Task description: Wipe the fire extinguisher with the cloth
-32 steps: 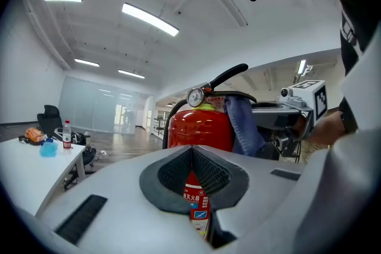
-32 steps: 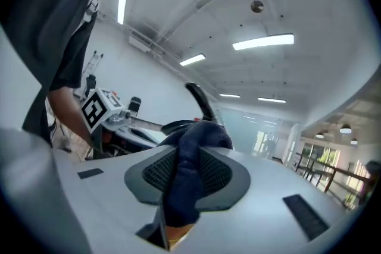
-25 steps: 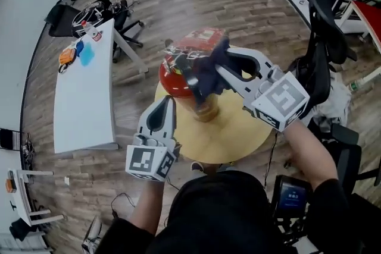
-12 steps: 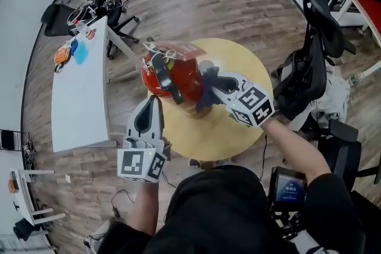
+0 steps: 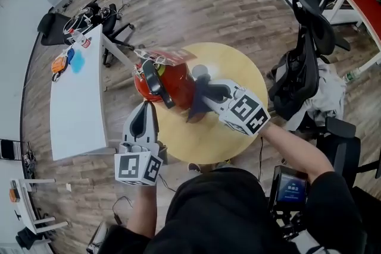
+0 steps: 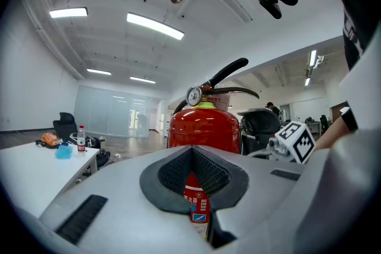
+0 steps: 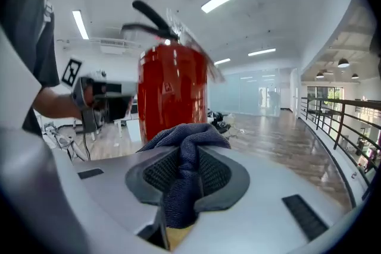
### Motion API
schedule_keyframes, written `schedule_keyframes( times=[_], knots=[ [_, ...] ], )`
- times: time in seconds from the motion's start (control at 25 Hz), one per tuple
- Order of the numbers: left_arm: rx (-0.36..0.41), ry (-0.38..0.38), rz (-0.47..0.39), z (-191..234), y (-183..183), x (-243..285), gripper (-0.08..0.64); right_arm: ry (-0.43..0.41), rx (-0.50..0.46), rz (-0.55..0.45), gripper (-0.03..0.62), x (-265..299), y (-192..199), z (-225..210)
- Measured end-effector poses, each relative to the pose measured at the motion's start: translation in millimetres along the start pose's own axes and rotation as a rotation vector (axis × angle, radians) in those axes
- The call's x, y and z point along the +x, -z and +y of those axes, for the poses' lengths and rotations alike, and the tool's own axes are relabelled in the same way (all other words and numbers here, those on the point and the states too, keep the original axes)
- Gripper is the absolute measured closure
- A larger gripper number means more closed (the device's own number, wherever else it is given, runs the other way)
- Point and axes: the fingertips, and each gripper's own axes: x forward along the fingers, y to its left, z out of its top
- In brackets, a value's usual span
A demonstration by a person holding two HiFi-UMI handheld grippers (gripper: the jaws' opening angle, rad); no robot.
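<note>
A red fire extinguisher (image 5: 164,81) with a black handle and a gauge stands on the round yellow table (image 5: 229,134). In the left gripper view the extinguisher (image 6: 204,128) rises just beyond the jaws. My left gripper (image 5: 146,109) is shut and empty, its tip just short of the cylinder's near side. My right gripper (image 5: 203,95) is shut on a dark blue cloth (image 5: 198,105), which lies against the extinguisher's right side. From the right gripper view, the cloth (image 7: 186,140) bunches out of the right gripper (image 7: 183,184) in front of the red cylinder (image 7: 172,92).
A long white desk (image 5: 74,104) stands to the left, with a bottle and small items at its far end. Black office chairs stand at the right (image 5: 303,62) and far left (image 5: 56,24). Wooden floor surrounds the table. A railing runs along the top right.
My right gripper has carried the cloth from the extinguisher's top down along its right side. The left gripper has stayed near the cylinder's front.
</note>
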Motion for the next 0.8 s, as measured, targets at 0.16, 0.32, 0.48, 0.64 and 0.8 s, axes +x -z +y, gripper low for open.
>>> schedule_keyframes(
  times=[0.16, 0.32, 0.48, 0.64, 0.8],
  knots=[
    [0.0, -0.004, 0.011, -6, 2, 1, 0.537, -0.017, -0.057, -0.192, 0.497, -38, -96, 5],
    [0.016, 0.016, 0.008, -10, -1, 2, 0.537, -0.059, -0.133, -0.295, 0.497, -54, -153, 19],
    [0.029, 0.019, 0.006, -15, -6, -3, 0.536, -0.069, -0.271, -0.283, 0.496, -38, -167, 42],
    [0.03, 0.012, -0.02, -10, -18, -9, 0.535, -0.004, -0.165, -0.246, 0.495, -34, -164, -2],
    [0.032, -0.001, -0.03, -2, -23, -16, 0.535, -0.057, -0.215, -0.28, 0.497, -36, -165, 18]
  ],
)
